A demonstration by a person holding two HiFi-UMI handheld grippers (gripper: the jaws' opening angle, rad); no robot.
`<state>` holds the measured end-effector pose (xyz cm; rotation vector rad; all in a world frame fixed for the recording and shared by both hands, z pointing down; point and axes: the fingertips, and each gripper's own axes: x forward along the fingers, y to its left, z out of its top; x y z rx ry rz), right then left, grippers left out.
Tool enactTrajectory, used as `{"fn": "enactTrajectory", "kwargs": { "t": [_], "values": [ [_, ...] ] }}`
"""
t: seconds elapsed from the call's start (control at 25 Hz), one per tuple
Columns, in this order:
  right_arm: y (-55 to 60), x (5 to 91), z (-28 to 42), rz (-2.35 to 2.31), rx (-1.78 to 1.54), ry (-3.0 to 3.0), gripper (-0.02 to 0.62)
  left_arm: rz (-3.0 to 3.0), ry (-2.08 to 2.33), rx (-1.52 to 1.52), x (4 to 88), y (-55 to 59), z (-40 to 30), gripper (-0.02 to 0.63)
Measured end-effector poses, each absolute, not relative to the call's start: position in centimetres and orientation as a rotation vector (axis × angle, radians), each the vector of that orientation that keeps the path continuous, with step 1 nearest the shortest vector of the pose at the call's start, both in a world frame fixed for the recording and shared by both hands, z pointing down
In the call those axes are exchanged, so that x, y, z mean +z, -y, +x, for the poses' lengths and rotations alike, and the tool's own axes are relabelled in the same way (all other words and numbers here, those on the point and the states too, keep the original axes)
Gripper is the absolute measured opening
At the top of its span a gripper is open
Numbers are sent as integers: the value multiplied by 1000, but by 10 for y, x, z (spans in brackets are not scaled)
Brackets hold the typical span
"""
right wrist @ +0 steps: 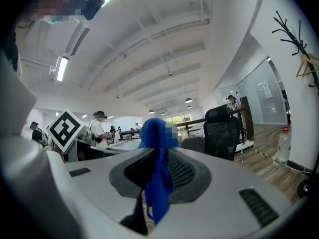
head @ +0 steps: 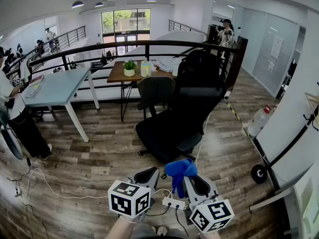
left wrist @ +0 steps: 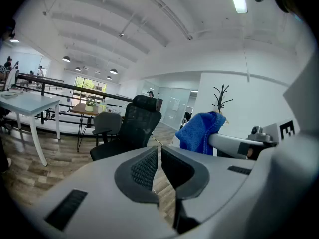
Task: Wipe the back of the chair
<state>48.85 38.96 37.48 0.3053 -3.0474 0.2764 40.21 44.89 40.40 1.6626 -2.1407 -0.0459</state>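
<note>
Cloth [right wrist: 155,148], pinched in our right gripper [head: 188,178] so we can wipe, faces the chair [head: 189,103] (not yet reached), while our left gripper [left wrist: 158,164], jaws together and empty, hangs spare.

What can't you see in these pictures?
- Head view: the black chair, its back's rear face turned from the camera.
- Left gripper view: the chair's base, behind the left tool.
- Right gripper view: its seat and base, behind the right tool holding the cloth.
- Head view: labels on the table's things, too small.
</note>
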Motion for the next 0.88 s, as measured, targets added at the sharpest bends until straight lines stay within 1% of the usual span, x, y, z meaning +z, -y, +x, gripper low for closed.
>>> {"fn": "enactTrajectory", "kwargs": {
  "t": [0.16, 0.6, 0.88],
  "values": [
    [-390, 377, 481, 302, 214, 3047, 80, 1684, 2142, -43, 402, -443, 400, 34],
    [-384, 388, 475, 190, 316, 3045, 81, 1672, 2185, -39, 406, -441, 405, 34],
    [-383, 413, 461, 147, 322, 2984, 83, 1579, 2207, -56, 423, -451, 373, 34]
  ]
}}
